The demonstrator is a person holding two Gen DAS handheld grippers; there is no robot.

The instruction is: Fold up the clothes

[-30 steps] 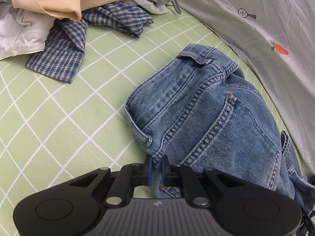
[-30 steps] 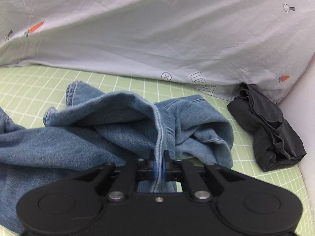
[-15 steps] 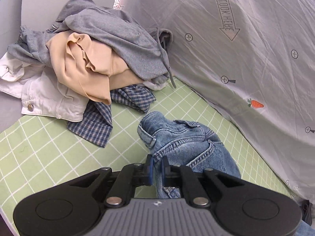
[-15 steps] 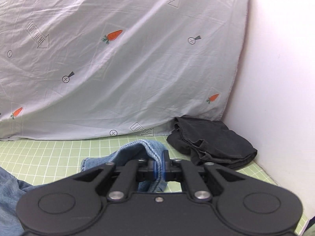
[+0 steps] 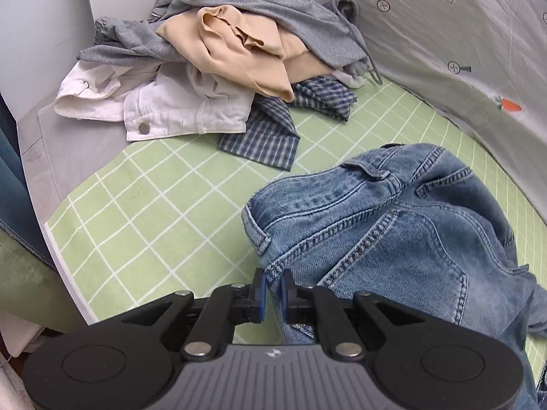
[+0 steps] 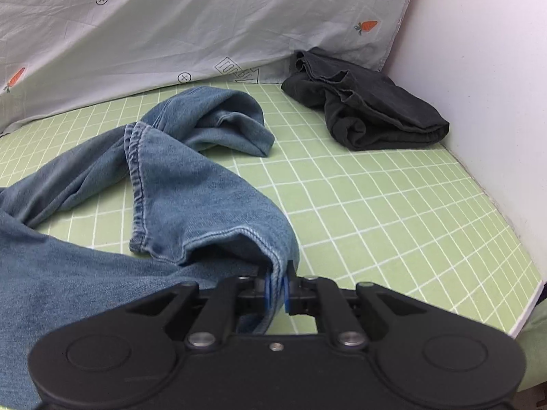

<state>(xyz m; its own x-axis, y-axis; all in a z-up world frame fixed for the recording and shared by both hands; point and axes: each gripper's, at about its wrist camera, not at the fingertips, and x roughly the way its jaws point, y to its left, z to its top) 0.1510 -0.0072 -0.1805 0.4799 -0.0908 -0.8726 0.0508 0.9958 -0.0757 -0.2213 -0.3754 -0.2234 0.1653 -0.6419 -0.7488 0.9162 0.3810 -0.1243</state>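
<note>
Fingers of the left gripper [image 5: 271, 292] are clamped on the waistband end of the jeans [image 5: 393, 232], pinching denim just below a side seam; seat and back pocket spread away to the right and ahead of the pads. Unsorted pile [image 5: 239, 51] of grey, beige, white and plaid clothes sits well apart at the far left corner, with bare green grid mat [image 5: 154, 212] between it and the waistband, so there is room to pull that way. Mat's near-left edge lies close to the gripper. Right gripper [image 6: 277, 290] is clamped too, on a leg hem of the jeans [image 6: 177, 184]; the other leg trails off toward the carrot-print sheet [image 6: 205, 17]. Long axis runs left-right between both grips, still slack and twisted in the middle. Folded black garment [image 6: 365, 112] is near the far right corner by the white wall [image 6: 478, 68]. Open mat lies right of the hem, though the mat's edge is near, limiting stretch that side.
</note>
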